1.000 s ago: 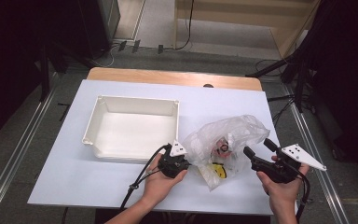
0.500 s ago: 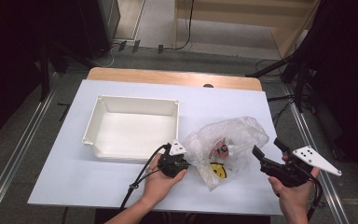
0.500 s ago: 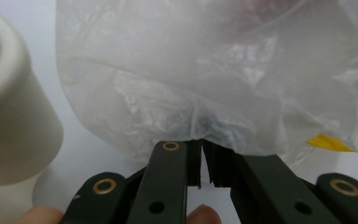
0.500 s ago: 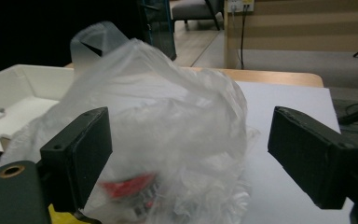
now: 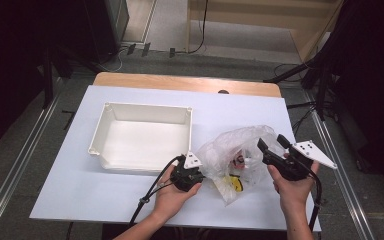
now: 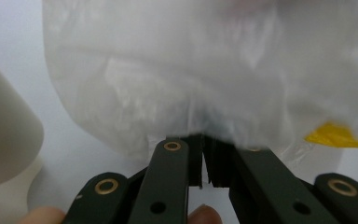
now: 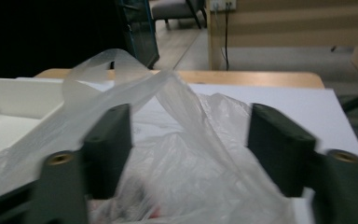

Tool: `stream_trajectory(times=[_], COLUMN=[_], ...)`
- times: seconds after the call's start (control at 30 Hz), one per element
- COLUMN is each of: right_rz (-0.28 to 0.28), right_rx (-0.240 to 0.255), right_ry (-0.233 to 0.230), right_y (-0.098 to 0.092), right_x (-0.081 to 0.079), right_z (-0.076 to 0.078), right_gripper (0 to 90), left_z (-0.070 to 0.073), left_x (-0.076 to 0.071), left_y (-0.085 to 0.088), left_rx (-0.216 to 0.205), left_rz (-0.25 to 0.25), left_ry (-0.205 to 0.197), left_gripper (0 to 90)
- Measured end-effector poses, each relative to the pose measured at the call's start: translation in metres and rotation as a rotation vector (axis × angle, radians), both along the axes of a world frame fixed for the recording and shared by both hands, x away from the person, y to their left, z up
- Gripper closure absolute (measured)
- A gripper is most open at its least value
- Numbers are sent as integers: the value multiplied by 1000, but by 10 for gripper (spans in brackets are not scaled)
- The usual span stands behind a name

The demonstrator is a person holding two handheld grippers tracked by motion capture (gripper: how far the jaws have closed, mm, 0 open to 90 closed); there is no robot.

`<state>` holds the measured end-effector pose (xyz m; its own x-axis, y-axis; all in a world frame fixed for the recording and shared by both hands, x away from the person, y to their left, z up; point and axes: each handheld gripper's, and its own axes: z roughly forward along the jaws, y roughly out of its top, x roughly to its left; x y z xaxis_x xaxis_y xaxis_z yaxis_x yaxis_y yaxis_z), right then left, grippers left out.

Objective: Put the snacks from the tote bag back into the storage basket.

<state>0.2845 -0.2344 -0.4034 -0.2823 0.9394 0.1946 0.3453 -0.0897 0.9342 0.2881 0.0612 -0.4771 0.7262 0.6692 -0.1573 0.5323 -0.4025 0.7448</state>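
My left fingers (image 6: pixel 177 161): clamped tight on a pinch of the plastic bag's (image 5: pixel 240 150) film, nothing but film between the pads; left gripper (image 5: pixel 196 172) sits at the bag's left edge, just off the tray's near right corner.
My right fingers (image 7: pixel 109 144): standing apart with a fold of the bag's film between them; right gripper (image 5: pixel 271 143) is at the bag's right side; its jaws have just been closing in, pads not yet pressing as far as I can tell.

Biggest risk: if I pull the two sides apart too hard, the thin film could tear at my left pinch, since so little is gripped there.
Next risk: my right jaws may close on a loose handle loop (image 7: pixel 107 65) alone; then the bag would lift lopsided and the contents could spill toward the table edge.
Smaller risk: film could slide out of the right jaws; it looks slick and crumpled.

Bag, whole: clear, crinkled, slumped on the white table (image 5: pixel 80 195), right of the empty white tray (image 5: pixel 145 112).
Bag, inside: small items, something red and white (image 5: pixel 239 160); a yellow piece (image 5: pixel 236 184) near the front; too blurred to name.
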Motion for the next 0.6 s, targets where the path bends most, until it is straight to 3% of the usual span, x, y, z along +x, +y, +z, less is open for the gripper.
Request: stream_trajectory(times=[0.1,0.17,0.27,0.43,0.5,0.6], right_rz=[11,39,26,-25,-39,-47], right_rx=[38,58,34,37,43,23], right_ry=[49,86,158,339,396,388], right_y=[-3,-7,-13,-23,-25,-25], right_x=[12,19,29,43,46,45], right_z=[-15,-27,-46,-80,-86,-86], right_gripper=[769,896,900,900,900,895], left_z=[0,0,0,0,0,0], left_x=[0,0,0,0,0,1], left_y=[0,0,0,-1,-1,-1], left_rx=[1,6,10,21,21,15], left_rz=[-2,-4,-3,2,1,0], left_ry=[0,-1,-2,4,6,8], left_gripper=[876,878,884,900,900,897])
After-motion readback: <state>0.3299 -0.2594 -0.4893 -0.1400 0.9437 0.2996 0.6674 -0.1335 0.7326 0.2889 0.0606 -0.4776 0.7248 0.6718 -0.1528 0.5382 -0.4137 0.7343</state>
